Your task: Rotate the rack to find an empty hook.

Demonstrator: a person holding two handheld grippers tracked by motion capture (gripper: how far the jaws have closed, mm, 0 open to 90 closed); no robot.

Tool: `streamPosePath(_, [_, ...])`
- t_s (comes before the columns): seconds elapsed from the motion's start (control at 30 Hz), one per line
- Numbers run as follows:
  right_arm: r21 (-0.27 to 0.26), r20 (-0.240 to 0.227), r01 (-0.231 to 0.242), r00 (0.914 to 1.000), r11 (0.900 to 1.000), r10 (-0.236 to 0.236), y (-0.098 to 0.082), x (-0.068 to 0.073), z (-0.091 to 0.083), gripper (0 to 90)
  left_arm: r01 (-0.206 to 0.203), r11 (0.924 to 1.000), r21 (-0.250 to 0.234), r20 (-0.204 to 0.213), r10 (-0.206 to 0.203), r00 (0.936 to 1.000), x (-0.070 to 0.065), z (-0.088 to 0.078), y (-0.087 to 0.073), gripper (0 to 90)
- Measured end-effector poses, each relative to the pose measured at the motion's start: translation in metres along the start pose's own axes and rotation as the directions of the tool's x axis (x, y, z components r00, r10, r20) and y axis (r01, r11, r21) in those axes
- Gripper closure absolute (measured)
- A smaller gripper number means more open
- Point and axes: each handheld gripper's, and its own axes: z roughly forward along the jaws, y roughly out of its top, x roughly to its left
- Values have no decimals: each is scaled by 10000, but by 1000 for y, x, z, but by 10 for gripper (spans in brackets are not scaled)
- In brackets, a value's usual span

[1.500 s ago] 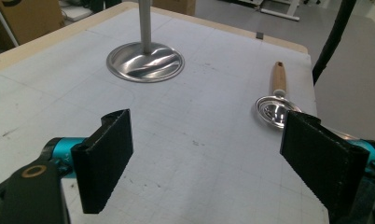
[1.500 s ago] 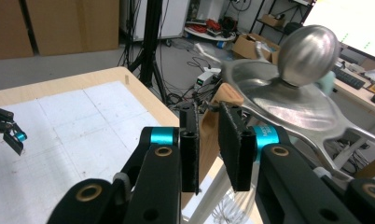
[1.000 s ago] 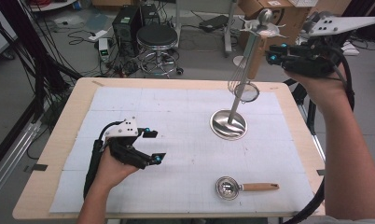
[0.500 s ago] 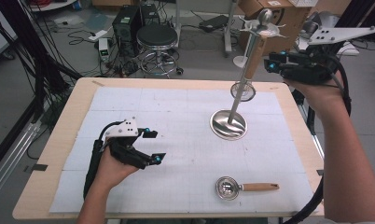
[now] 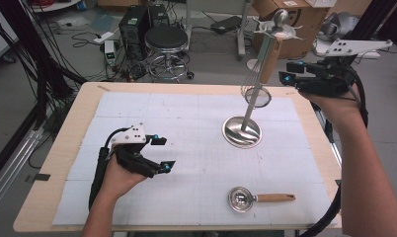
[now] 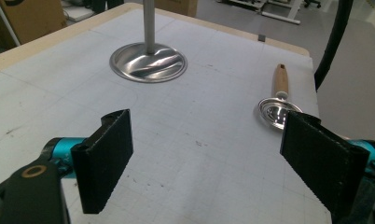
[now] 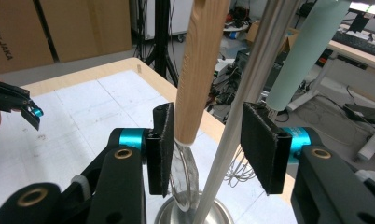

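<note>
Right tongs [image 5: 288, 72] sit up at the utensil stand [image 5: 242, 131], far right of the table [image 5: 53, 197], jaws either side of the wooden handle [image 7: 200, 65] of a hanging strainer [image 5: 258, 96]. Jaws have just been opening; handle is between them, near the left pad, whether it touches I can't tell, clear gap to the other pad, so reads as a release, not a grip (judgement: strainer hangs from the stand's top). Handle's long axis runs near-vertical w/ slight tilt, wood end up, wire ring down, just above the stand's round steel base. A whisk [image 5: 250, 79] hangs beside it on the same pole. Left tongs [image 5: 162, 153] rest low over the table's near-left, open, nothing between pads, prob parked as idle. Second strainer [image 5: 258, 198] lies flat near the front edge, long axis along that edge, bowl left, handle right.
</note>
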Motion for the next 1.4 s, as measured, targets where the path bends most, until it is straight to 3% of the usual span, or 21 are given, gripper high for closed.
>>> streamPosePath(0.03, [18,-3,-163,9999,9999,163,-1,0,-1,546,-69,10000,58,16,69,10000,1,0,0,176])
streamPosePath(0.37, [156,169,-221,9996,9996,219,-8,-9,-3,563,-50,9999,93,1,50,10000,0,0,-1,176])
streamPosePath(0.47, [292,391,-351,9987,9990,339,-6,-13,-7,639,-62,9999,112,7,62,10000,0,0,-1,176])
streamPosePath(0.53, [272,547,-465,9975,9986,449,-3,-16,-9,680,-31,10000,90,-7,31,10000,-1,-1,-1,176])
streamPosePath(0.67, [-33,715,-255,9971,9997,257,8,-16,-11,727,-54,10000,80,-10,54,10000,0,-1,-1,176])
streamPosePath(0.9, [20,1066,-197,9941,9998,194,26,-18,-15,761,-53,9999,88,14,53,10000,0,0,-1,176])
streamPosePath(1.23, [-193,1677,-595,9839,9980,619,34,-34,-21,840,-36,10000,86,-11,36,10000,1,-1,-2,176])
streamPosePath(1.4, [-389,1913,-471,9801,9981,537,39,-37,-24,840,16,10000,84,-94,-15,10000,2,-1,-2,176])
